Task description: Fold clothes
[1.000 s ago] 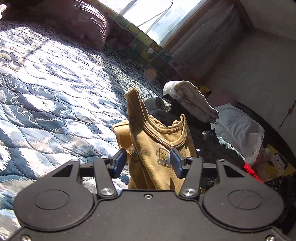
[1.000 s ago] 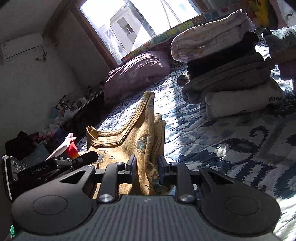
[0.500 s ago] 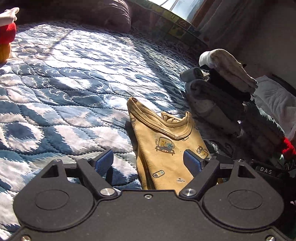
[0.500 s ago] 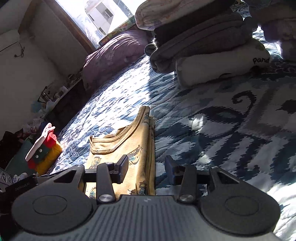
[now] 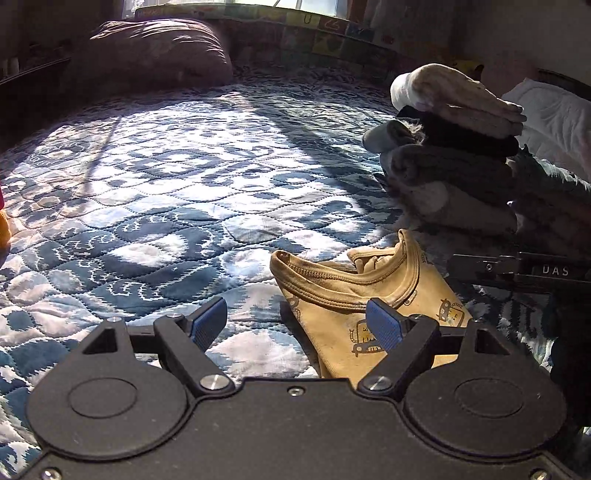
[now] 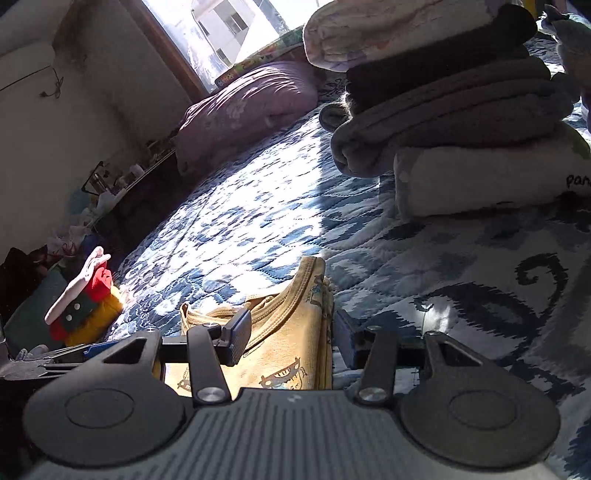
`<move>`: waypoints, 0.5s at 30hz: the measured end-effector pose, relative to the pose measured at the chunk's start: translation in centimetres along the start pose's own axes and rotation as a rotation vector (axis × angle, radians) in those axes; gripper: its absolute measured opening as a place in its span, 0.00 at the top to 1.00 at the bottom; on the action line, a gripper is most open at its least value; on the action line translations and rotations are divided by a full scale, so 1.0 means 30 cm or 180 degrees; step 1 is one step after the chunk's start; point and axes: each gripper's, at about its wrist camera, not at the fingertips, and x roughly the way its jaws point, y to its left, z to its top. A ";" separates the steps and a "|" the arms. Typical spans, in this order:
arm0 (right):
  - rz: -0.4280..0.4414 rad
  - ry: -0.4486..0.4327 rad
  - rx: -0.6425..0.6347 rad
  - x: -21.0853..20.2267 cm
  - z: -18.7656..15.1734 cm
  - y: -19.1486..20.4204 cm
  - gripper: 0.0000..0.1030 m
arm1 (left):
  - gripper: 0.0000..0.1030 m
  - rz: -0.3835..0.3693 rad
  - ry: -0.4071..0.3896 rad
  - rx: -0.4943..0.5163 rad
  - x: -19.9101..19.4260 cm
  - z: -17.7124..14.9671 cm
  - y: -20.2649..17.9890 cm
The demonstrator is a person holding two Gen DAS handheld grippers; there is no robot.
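Sunlight is streaming through a window (image 6: 225,33) onto a bed covered by a blue-and-white quilt (image 5: 177,192). A purple pillow (image 6: 247,110) is lying by the white wall (image 6: 74,122), beside a cluttered shelf (image 6: 122,184).

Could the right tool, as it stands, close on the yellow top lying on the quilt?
Probably yes. The right tool is open, and the yellow top lies flat on the quilt with its folded edge between the two fingers. Nothing sits in the gap. The left tool, also open, stays off to the side.

Quilted bed (image 5: 177,192): yellow shirt (image 5: 347,295), clothes stack (image 6: 454,122)
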 end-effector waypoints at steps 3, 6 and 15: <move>-0.0032 -0.0011 -0.0111 0.043 0.042 0.013 0.52 | 0.20 -0.0168 -0.0027 -0.0219 0.030 0.044 0.042; -0.0111 0.0057 -0.0131 0.105 0.072 0.010 0.52 | 0.20 -0.0076 0.0050 -0.0080 0.078 0.073 0.027; -0.0323 0.0158 -0.0381 0.175 0.029 0.022 0.76 | 0.43 0.0247 0.0314 0.0447 0.174 0.112 -0.087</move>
